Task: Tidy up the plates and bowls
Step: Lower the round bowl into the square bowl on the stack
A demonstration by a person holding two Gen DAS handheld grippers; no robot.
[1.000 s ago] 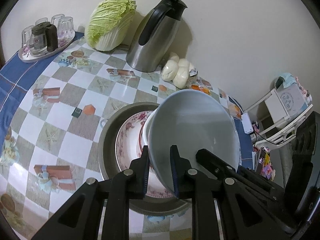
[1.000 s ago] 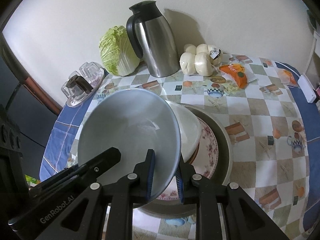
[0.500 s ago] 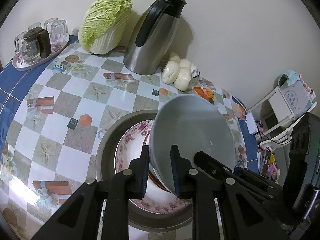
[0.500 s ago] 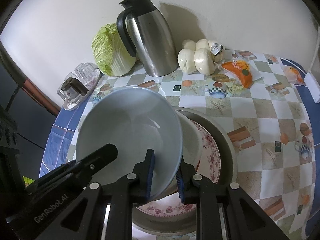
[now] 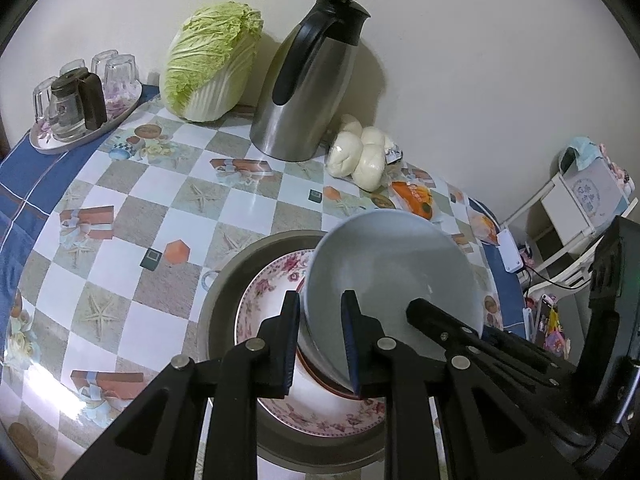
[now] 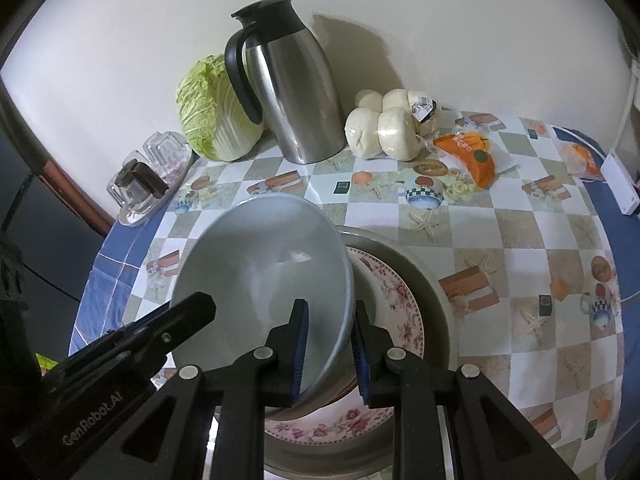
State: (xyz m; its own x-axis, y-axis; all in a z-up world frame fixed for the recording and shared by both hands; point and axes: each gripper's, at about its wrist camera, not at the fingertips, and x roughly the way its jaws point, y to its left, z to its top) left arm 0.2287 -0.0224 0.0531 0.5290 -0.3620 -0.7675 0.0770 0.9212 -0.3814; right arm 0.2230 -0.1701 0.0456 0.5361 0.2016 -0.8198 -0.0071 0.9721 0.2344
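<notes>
A: Item one: pale blue-grey bowl (image 5: pixel 394 276), empty, tilted, held clear above the stack. Left tool (image 5: pixel 320 338) clenched on its near-left rim, one finger inside the wall, one outside. Right tool (image 6: pixel 329 350) pinching the opposite rim the same way.

B: Risk entry?

A: Glazed ware gripped only at two thin rim edges. In my judgement, if either tool eases off, or the two pull unevenly, the bowl could pivot and drop onto the crockery under it; a chip or crack is likely. Setting it down while it is tilted could also land its foot off-centre and rock the pile.

B: Item two, what lies beneath?

A: Grey metal basin (image 5: pixel 224 280) on the worktop (image 5: pixel 132 208). In it a floral-rimmed plate (image 6: pixel 404 300), pink rose pattern. Something red-edged sits on that plate under the bowl; mostly hidden, so I cannot say what.

B: Other containers?

A: Steel vacuum jug (image 6: pixel 292 92) with black lid and handle, by the wall; contents unseen. Oval tray (image 5: pixel 86 128) at the far left corner, carrying a small glass teapot (image 5: pixel 70 108) and upturned tumblers. Clear bag of white steamed buns (image 6: pixel 390 124) beside the jug. Orange snack packet (image 6: pixel 472 156) near the buns. Napa cabbage (image 5: pixel 212 64) loose, leaning on the wall.

B: Progress?

A: Bowl airborne, not yet placed.
</notes>
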